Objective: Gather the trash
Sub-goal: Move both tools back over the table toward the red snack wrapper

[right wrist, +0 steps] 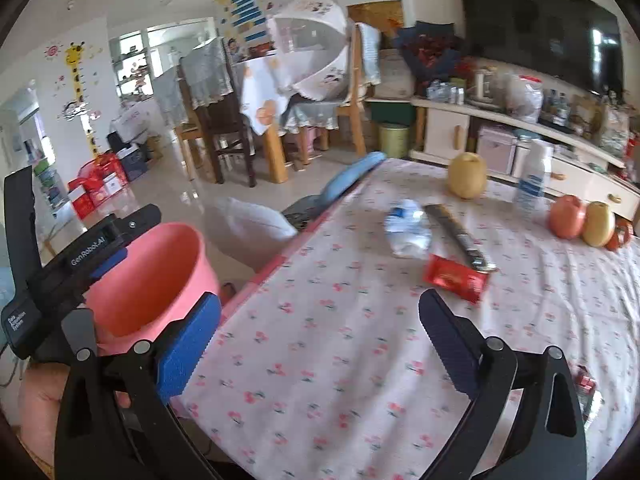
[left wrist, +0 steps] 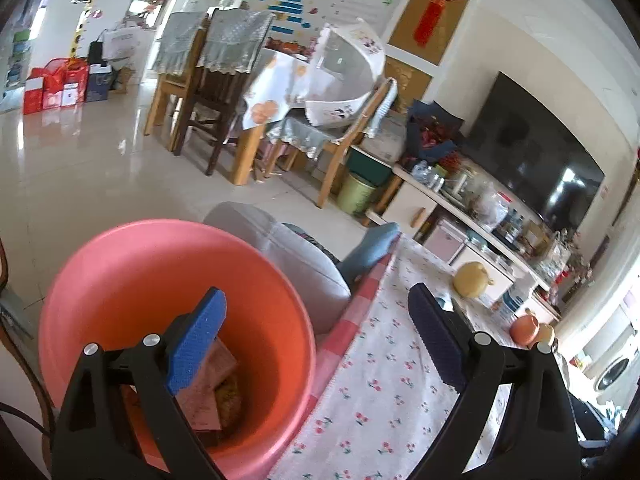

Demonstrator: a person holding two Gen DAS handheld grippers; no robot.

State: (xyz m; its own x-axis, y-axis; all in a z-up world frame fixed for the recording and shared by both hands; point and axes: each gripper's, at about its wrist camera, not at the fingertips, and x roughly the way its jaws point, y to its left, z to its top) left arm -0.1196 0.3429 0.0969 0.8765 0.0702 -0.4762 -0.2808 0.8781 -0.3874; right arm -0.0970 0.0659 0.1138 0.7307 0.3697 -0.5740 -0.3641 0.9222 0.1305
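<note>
A pink bin stands by the table's left edge, with paper scraps at its bottom. My left gripper is open and empty above the bin's rim and the table edge. It also shows in the right wrist view, beside the bin. My right gripper is open and empty over the cherry-print tablecloth. On the table ahead lie a red wrapper, a long dark wrapper and a crushed plastic bottle.
A pear, a white bottle, an apple and another pear stand at the table's far side. A white pillow and a blue slipper lie beyond the left edge. Dining chairs and a TV cabinet are behind.
</note>
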